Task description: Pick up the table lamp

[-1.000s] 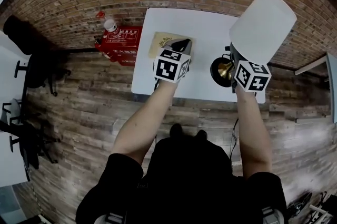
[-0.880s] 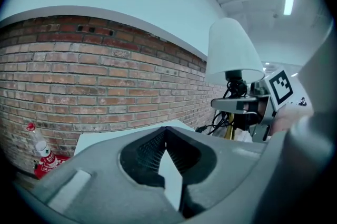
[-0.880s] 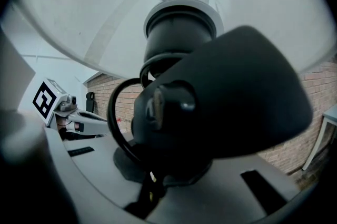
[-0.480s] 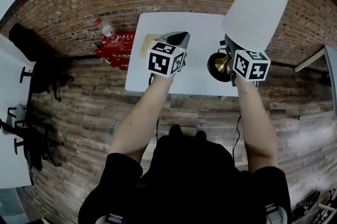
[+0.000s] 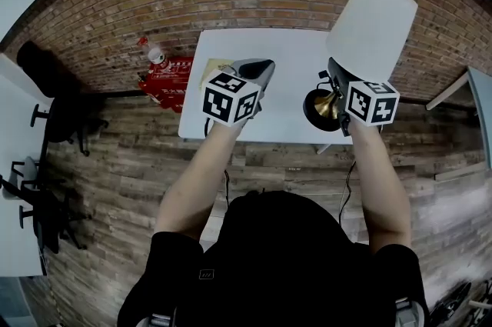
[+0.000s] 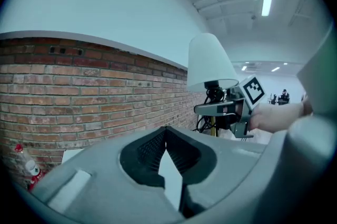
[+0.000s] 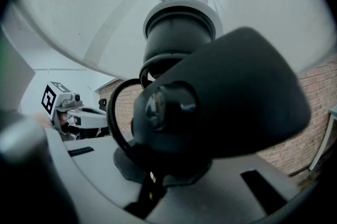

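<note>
Right gripper [image 5: 335, 83] clamped on lamp [image 5: 374, 24] stem, upper right; best lifted straight, shade upright, base clear of desk [image 5: 292, 56]. Left gripper [image 5: 258, 70] closed, empty.

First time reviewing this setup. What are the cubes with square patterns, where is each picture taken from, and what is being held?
A person holds a hand-operated claw in each hand; the patterned cubes are parts of them. The head view looks down from a camera on the person's head; the other two cameras ride on the claws. The right claw is shut on the stem of the table lamp, over a white table. The left claw is shut and empty.
</note>
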